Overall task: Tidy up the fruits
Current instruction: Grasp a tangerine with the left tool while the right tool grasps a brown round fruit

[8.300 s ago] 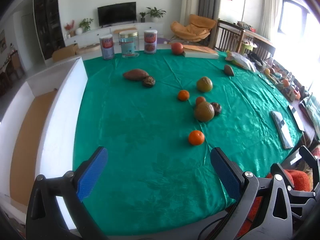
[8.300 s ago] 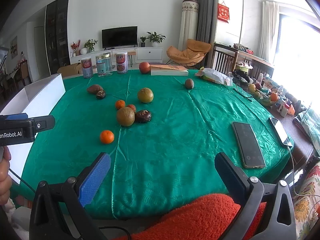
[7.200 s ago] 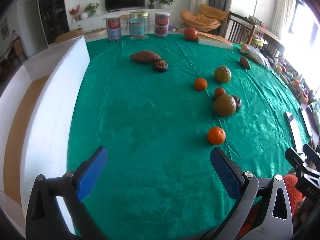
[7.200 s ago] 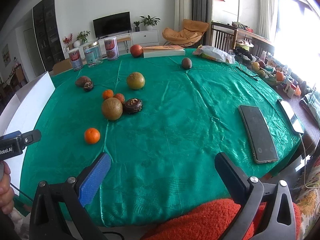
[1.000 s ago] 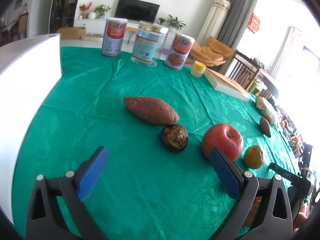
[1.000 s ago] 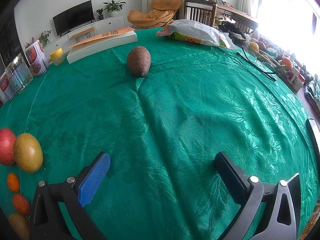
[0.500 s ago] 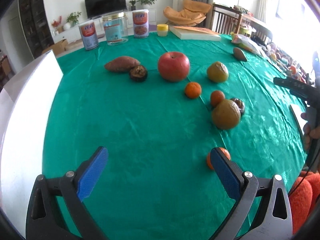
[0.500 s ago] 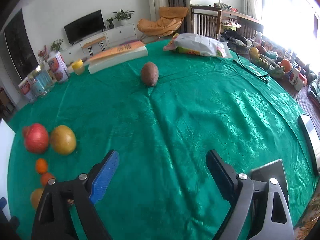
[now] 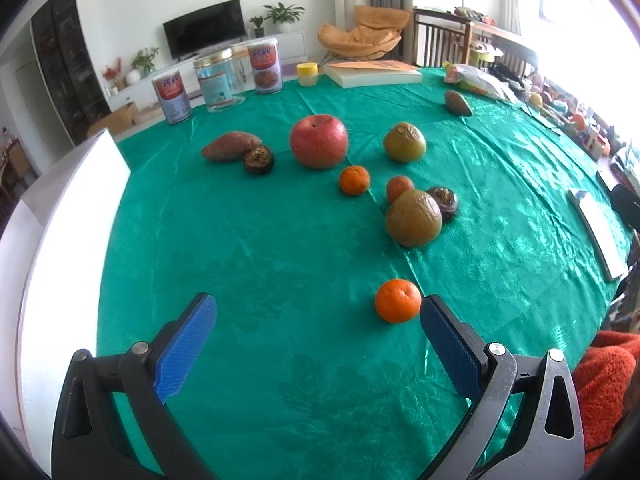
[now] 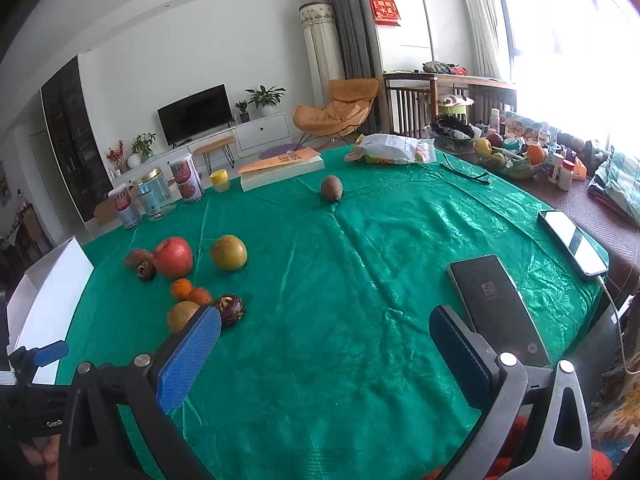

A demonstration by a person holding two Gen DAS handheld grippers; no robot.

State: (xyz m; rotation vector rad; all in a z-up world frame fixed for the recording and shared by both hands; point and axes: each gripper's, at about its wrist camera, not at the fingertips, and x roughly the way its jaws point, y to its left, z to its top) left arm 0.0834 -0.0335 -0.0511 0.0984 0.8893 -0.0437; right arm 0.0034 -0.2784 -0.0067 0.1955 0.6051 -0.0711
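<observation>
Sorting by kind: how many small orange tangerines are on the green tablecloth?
3. One small orange tangerine lies nearest the left gripper, one sits below the big red apple, one touches the brownish round fruit. None seems hidden.

A green cloth covers the table (image 9: 248, 248). On it lie a red apple (image 9: 318, 141), three small oranges (one (image 9: 397, 301) nearest the edge), a sweet potato (image 9: 231, 145), three tins (image 9: 264, 65), a book (image 9: 372, 74) and two phones (image 10: 500, 304).
</observation>
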